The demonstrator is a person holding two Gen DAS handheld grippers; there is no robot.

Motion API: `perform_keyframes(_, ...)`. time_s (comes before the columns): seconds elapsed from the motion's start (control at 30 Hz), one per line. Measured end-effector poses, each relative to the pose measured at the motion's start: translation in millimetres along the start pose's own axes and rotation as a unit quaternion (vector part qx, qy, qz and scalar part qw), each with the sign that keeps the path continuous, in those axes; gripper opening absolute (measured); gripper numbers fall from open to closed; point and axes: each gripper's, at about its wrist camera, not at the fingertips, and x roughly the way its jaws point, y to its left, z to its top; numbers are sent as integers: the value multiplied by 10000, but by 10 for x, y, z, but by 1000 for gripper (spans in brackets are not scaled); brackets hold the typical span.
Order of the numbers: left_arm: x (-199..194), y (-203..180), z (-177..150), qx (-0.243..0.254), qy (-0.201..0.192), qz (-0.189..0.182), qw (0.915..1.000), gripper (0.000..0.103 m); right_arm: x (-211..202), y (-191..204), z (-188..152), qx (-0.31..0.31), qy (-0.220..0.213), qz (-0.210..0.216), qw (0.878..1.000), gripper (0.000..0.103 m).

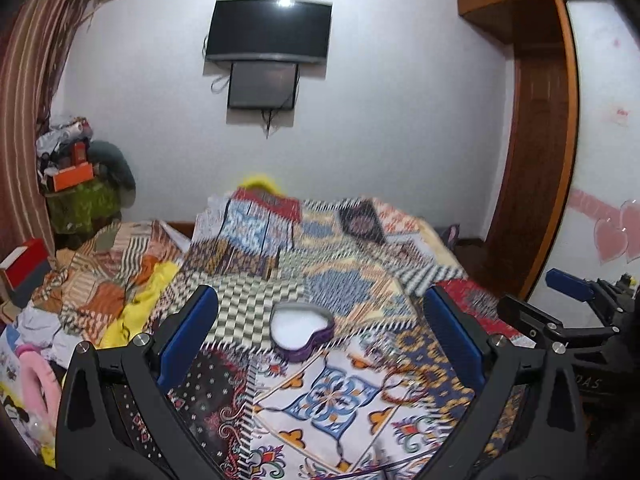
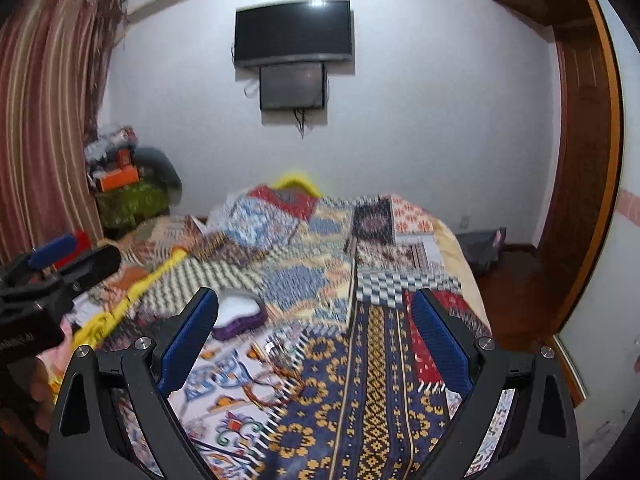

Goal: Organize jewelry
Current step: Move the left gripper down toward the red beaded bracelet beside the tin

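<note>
A purple heart-shaped box (image 1: 302, 330) with a white inside lies open on the patchwork bedspread (image 1: 340, 264). My left gripper (image 1: 320, 293) hovers just before it, open and holding nothing. To the right of the box, a tangle of brown beaded jewelry (image 1: 400, 378) rests on the cloth. The right wrist view shows the same box (image 2: 239, 314) beside my left finger, and the jewelry (image 2: 276, 376) low between the fingers of my right gripper (image 2: 314, 295), which is open and empty. Both views are motion-blurred.
The bed fills the middle, with a yellow cloth (image 1: 144, 304) and crumpled sheets on its left. Piled boxes and clothes (image 1: 76, 168) stand by the striped curtain (image 1: 28, 120). A TV (image 1: 268, 30) hangs on the far wall; a wooden wardrobe (image 1: 536, 160) stands at right.
</note>
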Motion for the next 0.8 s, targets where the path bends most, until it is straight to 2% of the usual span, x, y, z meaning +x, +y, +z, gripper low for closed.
perform_keyframes(0.07, 173, 40, -83, 2, 290, 38, 9996, 100, 103, -1, -60, -59, 166, -48, 9998, 96)
perform_keyframes(0.13, 327, 74, -166, -1, 545, 82, 9985, 91, 217, -4, -134, -114, 369, -42, 9992, 96)
perform_keyframes(0.23, 583, 130, -318, -73, 990, 1, 9951, 88, 350, -19, -240, -158, 665, -5, 9977, 95)
perform_keyframes(0.43, 910, 107, -574, -35, 1576, -110, 9874, 84, 596, -79, -487, -191, 1316, 164, 9910, 76)
perform_keyframes(0.47, 948, 90, -609, -21, 1645, -156, 9863, 83, 639, -98, -521, -160, 1430, 217, 9894, 71)
perform_keyframes(0.67, 1111, -49, -722, 110, 1925, -419, 9803, 70, 771, -197, -568, 141, 1799, 599, 9818, 50)
perform_keyframes(0.8, 1168, -110, -781, 182, 2030, -538, 9775, 55, 815, -120, -548, 79, 1879, 940, 9776, 35)
